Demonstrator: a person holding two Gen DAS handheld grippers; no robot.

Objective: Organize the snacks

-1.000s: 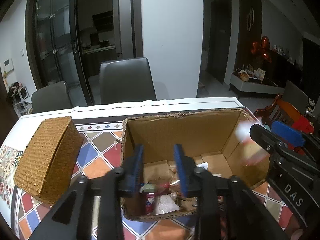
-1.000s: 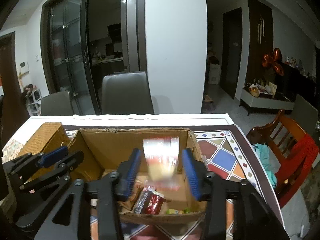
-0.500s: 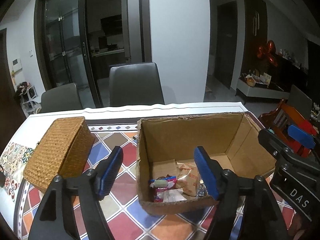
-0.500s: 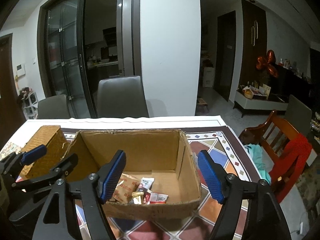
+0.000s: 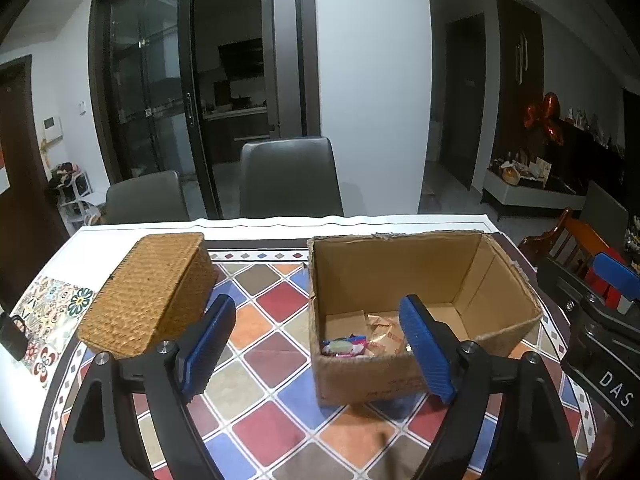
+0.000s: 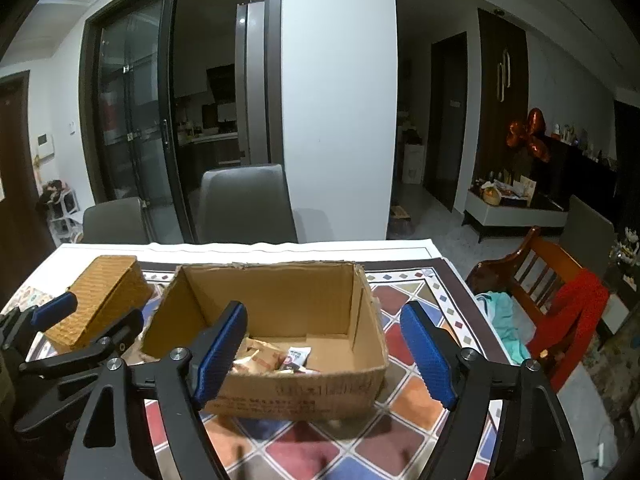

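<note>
Dim evening light fills a dining room with dark glass sliding doors, a white pillar and two grey chairs (image 5: 290, 178) behind a worktop (image 5: 276, 356) covered by a cloth of coloured diamond tiles. On that cloth stands an open cardboard box (image 5: 420, 292), its flaps gone and its far wall upright. Snack packets (image 5: 360, 340) lie on the box floor, bunched toward the near left corner in the left view: a pale green and red wrapper, tan crinkled packets, and in the right view a small white sachet (image 6: 296, 356) beside them. To the left of the box, apart from it, sits a closed woven basket (image 5: 152, 292), tilted at an angle to the box.

The left claw (image 5: 316, 346) hangs above the worktop with its blue pads (image 5: 208, 344) set wide; its jaws have just been opening, and nothing lies between them. One pad is over the tiles near the basket, the other over the box's front edge. The right claw (image 6: 328, 352) is likewise spread wide, its jaws having just been opening, empty, framing the box from the front. A wooden chair (image 6: 548, 300) with red cloth stands to the right.
</note>
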